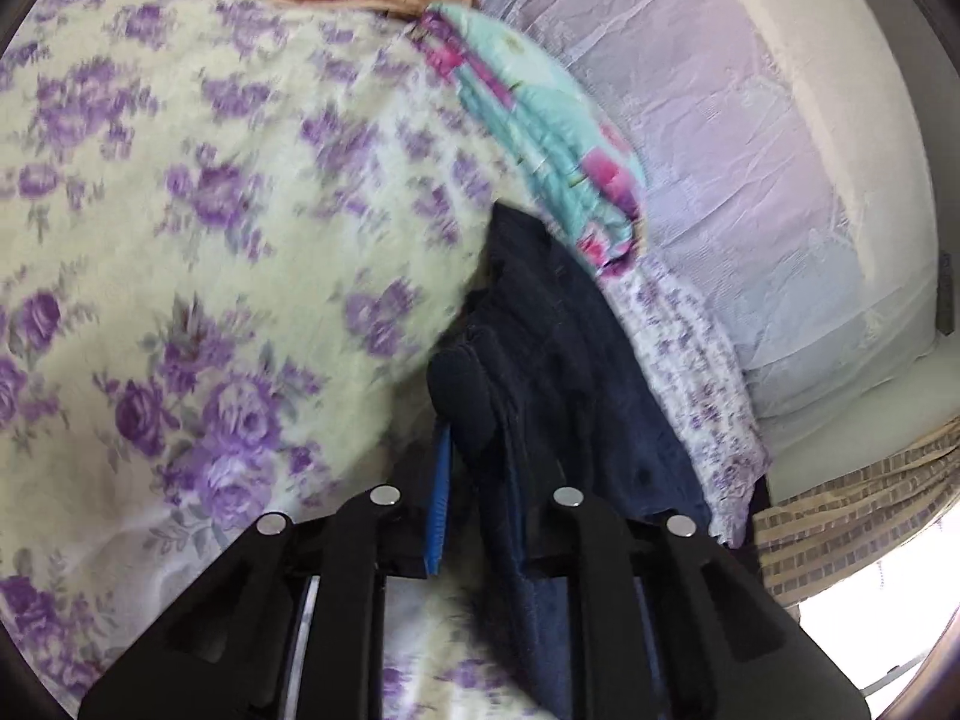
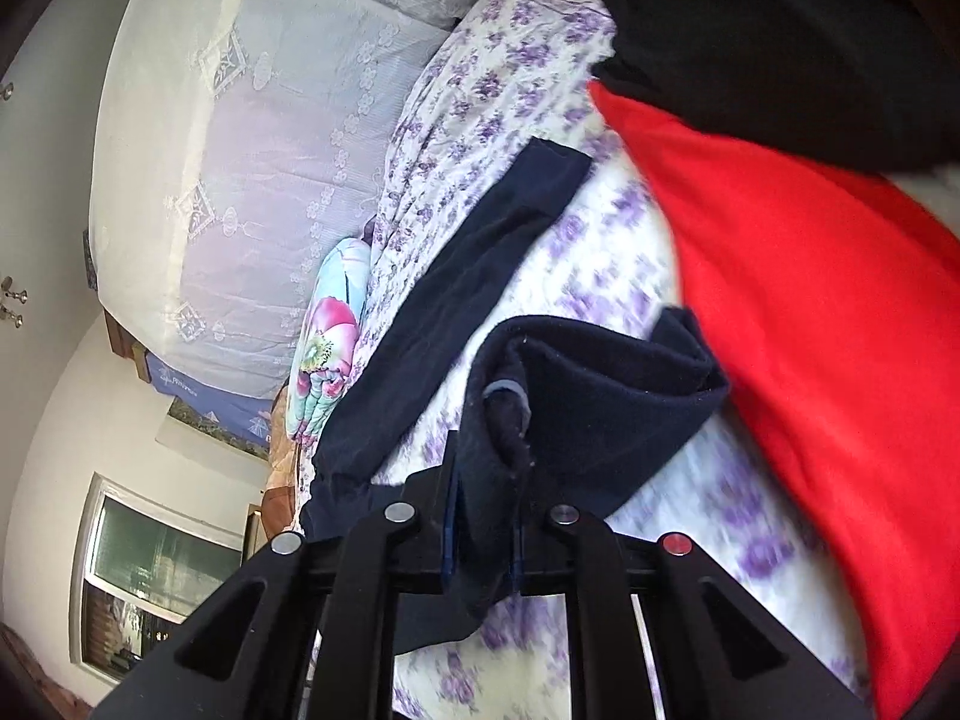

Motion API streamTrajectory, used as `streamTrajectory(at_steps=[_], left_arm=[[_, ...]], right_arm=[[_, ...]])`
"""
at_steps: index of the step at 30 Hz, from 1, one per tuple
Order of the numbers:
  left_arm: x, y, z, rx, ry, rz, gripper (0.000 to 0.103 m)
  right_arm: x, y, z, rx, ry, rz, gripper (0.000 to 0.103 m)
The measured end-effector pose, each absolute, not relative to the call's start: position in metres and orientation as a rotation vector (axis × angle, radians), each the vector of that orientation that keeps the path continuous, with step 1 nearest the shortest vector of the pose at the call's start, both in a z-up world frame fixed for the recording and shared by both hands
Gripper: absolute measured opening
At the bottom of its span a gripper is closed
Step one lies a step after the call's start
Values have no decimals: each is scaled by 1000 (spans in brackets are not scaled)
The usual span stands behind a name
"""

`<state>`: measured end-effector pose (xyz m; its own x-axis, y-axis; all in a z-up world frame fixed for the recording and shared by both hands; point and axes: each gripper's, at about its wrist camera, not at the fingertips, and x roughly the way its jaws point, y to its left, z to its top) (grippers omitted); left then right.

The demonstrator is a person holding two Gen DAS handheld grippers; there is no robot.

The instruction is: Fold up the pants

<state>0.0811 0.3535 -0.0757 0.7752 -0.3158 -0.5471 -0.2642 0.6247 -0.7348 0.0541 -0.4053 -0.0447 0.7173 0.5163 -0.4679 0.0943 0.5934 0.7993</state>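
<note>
The navy pants [image 1: 540, 348] lie on a bed sheet with purple flowers [image 1: 198, 210]. My left gripper [image 1: 474, 420] is shut on a bunched edge of the pants, which drape down over its right finger. In the right wrist view my right gripper [image 2: 486, 468] is shut on another folded edge of the pants [image 2: 600, 396]. One pant leg [image 2: 468, 276] stretches away across the sheet [image 2: 606, 276] toward the far side of the bed. Both grippers hold the cloth a little above the sheet.
A red garment [image 2: 810, 330] and a black garment [image 2: 780, 42] lie on the bed to the right of the right gripper. A turquoise and pink quilt [image 1: 558, 138] lies beside the pants, with a white bed beyond [image 1: 750, 150]. A window [image 2: 156, 570] is at lower left.
</note>
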Motion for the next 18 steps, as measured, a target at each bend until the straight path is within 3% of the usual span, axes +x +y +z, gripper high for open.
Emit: streamTrajectory(at_steps=[5, 8, 10, 16, 18], left_arm=[[69, 360, -19, -891, 574, -29, 12], [54, 362, -2, -859, 532, -1, 10], [40, 365, -7, -848, 534, 37, 0], [15, 376, -70, -884, 682, 98, 0], [8, 374, -70, -859, 681, 108, 0]], right_arm=[[98, -395, 19, 850, 633, 372, 12], [93, -398, 28, 810, 612, 382, 12], [81, -409, 4, 823, 652, 342, 12], [28, -428, -108, 989, 910, 214, 15], [9, -434, -111, 1009, 907, 193, 17]])
